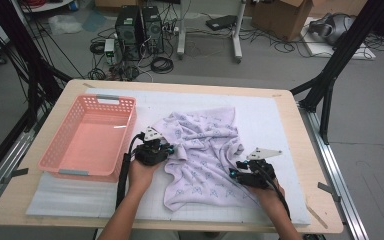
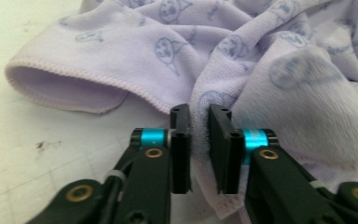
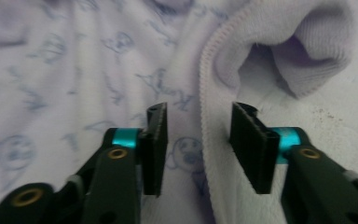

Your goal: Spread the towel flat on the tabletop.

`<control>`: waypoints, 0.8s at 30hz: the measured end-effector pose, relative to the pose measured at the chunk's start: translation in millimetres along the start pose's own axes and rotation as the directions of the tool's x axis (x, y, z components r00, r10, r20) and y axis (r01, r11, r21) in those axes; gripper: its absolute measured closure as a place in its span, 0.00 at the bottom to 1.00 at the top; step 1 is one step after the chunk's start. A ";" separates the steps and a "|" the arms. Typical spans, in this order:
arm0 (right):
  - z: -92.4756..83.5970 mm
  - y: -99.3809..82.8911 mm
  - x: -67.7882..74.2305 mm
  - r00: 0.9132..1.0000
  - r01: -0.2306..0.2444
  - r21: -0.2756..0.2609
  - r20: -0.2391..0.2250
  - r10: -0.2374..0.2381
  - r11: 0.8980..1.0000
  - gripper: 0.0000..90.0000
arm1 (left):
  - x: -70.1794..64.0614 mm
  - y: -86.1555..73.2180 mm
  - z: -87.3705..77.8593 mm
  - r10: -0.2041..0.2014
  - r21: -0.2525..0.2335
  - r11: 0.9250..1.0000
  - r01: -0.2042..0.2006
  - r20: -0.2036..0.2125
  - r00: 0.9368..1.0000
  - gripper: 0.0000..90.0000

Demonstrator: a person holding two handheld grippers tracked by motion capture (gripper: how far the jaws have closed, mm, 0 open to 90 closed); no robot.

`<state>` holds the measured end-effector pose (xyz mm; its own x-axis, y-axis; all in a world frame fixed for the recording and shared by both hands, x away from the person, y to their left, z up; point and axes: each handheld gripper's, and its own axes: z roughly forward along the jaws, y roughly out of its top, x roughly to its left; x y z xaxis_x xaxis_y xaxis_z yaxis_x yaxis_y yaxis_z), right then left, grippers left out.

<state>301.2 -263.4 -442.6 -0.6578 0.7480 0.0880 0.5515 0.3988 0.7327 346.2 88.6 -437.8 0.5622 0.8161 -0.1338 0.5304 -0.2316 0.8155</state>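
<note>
Lilac towel (image 1: 202, 157), rumpled, mid-surface, nearer the front edge. Left gripper (image 2: 199, 140) fingers (image 2: 181, 149) clamped on a raised fold at its left hem. Right gripper (image 3: 198, 144) fingers (image 3: 154, 149) apart, straddling the stitched right hem, not pressing. Pink basket (image 1: 87, 137) near the left edge. Bare white mat (image 1: 275, 115) along the right edge.

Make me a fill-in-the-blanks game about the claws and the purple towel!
1. The left claw is pinched shut on the purple ____.
2. The towel's hem lies between the right claw's jaws, which are ____, not squeezing it.
3. The basket left of the towel is coloured ____.
4. The towel is printed with little blue ____ faces.

Missing words: towel; open; pink; cat
</note>
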 end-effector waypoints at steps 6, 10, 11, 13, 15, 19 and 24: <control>-11.2 -4.1 -9.3 0.999 -0.037 0.013 -0.005 0.037 0.999 0.95 | 1.4 -0.2 2.0 -0.020 -0.018 1.000 0.019 -0.029 0.999 0.95; -35.7 -17.1 -22.3 0.997 -0.071 0.051 0.037 0.069 0.996 0.95 | 0.0 -1.5 3.0 -0.006 -0.014 1.000 0.006 -0.033 0.999 0.95; -40.7 -20.4 -25.4 0.996 -0.082 0.061 0.040 0.080 0.995 0.96 | 0.5 -2.4 3.5 -0.009 -0.010 1.000 0.008 -0.033 0.999 0.95; -55.6 -31.2 -33.6 0.992 -0.114 0.082 0.066 0.109 0.990 0.96 | 2.3 -3.6 4.3 -0.004 -0.002 1.000 0.004 -0.038 0.999 0.95; -65.0 -40.0 -42.0 0.989 -0.139 0.080 0.062 0.135 0.987 0.95 | 2.7 -3.8 4.1 -0.016 -0.009 1.000 0.016 -0.033 0.999 0.95; -71.3 -43.8 -51.1 0.987 -0.157 -0.002 0.031 0.157 0.988 0.71 | -0.1 -0.3 -1.7 -0.078 -0.042 0.996 0.079 0.025 0.997 0.62; -67.8 -29.3 -52.4 0.987 -0.150 -0.098 0.033 0.154 0.984 0.58 | -9.7 1.3 -22.2 -0.051 -0.070 0.996 0.060 0.121 0.991 0.46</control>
<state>284.8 -350.1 -422.9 -0.5475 0.8177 0.1777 0.5915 0.2280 0.7734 327.4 92.1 -423.0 0.6068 0.7571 -0.2423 0.5175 -0.1449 0.8433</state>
